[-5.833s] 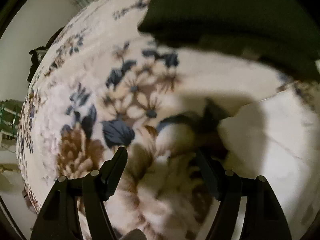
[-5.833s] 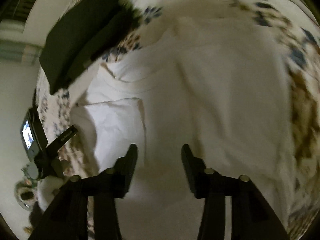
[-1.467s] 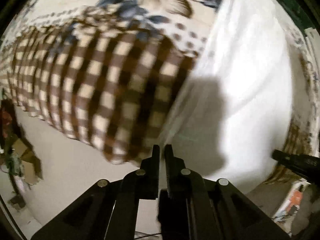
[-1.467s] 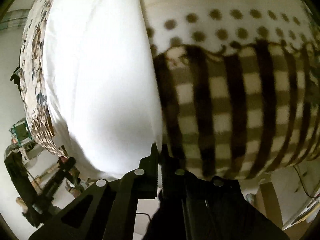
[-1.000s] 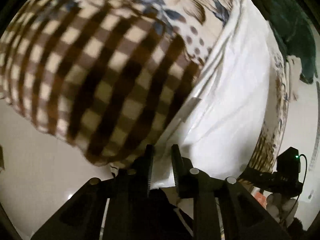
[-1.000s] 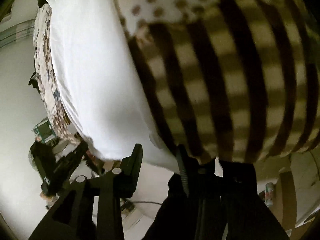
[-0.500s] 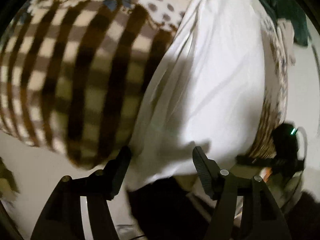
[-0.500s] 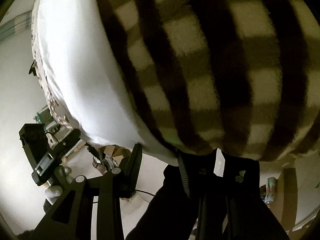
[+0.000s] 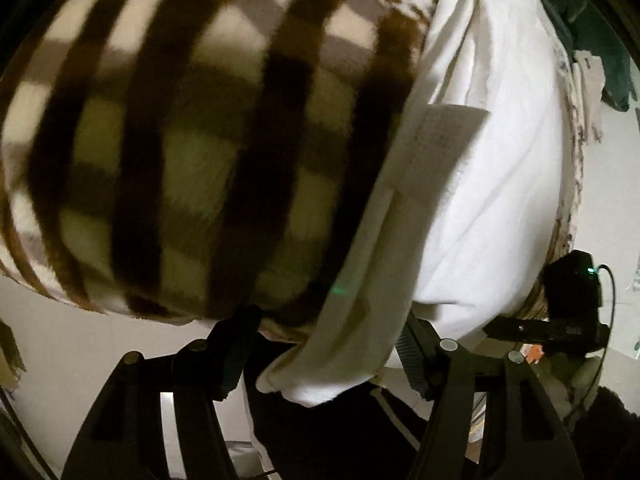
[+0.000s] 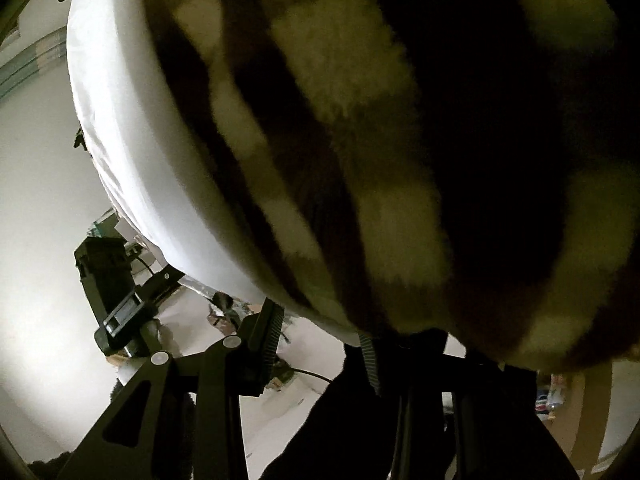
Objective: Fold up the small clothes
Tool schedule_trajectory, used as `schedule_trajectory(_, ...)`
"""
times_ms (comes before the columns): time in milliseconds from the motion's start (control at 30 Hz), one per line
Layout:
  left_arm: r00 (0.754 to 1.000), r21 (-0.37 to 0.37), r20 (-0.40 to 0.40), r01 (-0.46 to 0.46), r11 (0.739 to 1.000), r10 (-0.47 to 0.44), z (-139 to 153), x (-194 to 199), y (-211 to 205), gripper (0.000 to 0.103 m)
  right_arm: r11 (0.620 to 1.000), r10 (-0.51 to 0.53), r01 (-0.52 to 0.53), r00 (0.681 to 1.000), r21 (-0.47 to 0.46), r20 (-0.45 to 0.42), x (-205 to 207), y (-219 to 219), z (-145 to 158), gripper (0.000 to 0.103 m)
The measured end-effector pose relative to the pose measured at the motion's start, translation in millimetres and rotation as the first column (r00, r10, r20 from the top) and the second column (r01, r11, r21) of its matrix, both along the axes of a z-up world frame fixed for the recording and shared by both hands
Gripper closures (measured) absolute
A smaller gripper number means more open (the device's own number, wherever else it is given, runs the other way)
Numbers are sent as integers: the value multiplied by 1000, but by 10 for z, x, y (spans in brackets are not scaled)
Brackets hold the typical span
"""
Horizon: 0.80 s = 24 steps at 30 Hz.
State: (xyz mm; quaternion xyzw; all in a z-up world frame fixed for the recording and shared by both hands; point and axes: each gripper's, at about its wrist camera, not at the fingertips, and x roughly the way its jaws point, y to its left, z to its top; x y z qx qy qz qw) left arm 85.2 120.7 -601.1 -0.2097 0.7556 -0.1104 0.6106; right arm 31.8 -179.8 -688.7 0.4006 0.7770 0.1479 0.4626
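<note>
Letting go is what has just happened: a second and a half ago both pairs of fingers were pressed together on the hem of the white garment, and now both stand spread with nothing between them. Nearest the left gripper (image 9: 326, 344), a loose corner of the white garment (image 9: 480, 184) hangs off the bed's near edge between the open fingers, touching neither as far as I can tell. The right gripper (image 10: 320, 340) is likewise open at that edge, with the garment's hem (image 10: 132, 128) curving away just beyond it on the left. Farther in, the garment lies spread over the brown checked blanket (image 9: 192, 128), running up the bed away from the edge. A black camera mount (image 9: 572, 304) stands off the bed to the right. My reading is that the pull to straighten the cloth is finished and a fresh grip is due before any fold.
</note>
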Motion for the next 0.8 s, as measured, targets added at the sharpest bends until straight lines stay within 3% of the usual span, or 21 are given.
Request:
schedule_trajectory(67, 1000, -28, 19, -21, 999, 22, 74, -49, 53, 44, 1000, -5, 5, 1000, 15, 6, -18, 7, 2, 64)
schedule_trajectory(133, 999, -41, 26, -37, 998, 38, 136, -91, 104, 55, 999, -15, 14, 1000, 28, 9, -35, 12, 6, 64)
schedule_trajectory(200, 999, -48, 23, -48, 998, 49, 185, -126, 145, 75, 999, -28, 27, 1000, 43, 10, -59, 12, 18, 64)
schedule_trajectory(367, 997, -43, 18, -73, 996, 74, 306, -237, 211, 91, 993, -76, 75, 997, 92, 5, -47, 33, 47, 64)
schedule_trajectory(433, 994, -45, 9, -107, 993, 107, 350, -245, 269, 93, 991, -87, 85, 996, 101, 17, -53, 62, 98, 66)
schedule_trajectory(467, 992, -44, 8, -123, 991, 123, 325, -235, 285, 94, 991, -89, 86, 996, 99, 26, -60, 77, 126, 72)
schedule_trajectory(500, 990, -42, 7, -138, 990, 138, 347, -236, 232, 95, 994, -78, 75, 996, 84, 35, -68, 102, 168, 91)
schedule_trajectory(533, 989, -42, 9, -147, 988, 148, 380, -255, 221, 96, 995, -68, 65, 997, 76, 39, -79, 127, 196, 95)
schedule_trajectory(800, 981, -57, 63, -180, 982, 183, 797, -275, 228, 97, 993, -85, 75, 988, 86, 126, -3, 98, 674, 98)
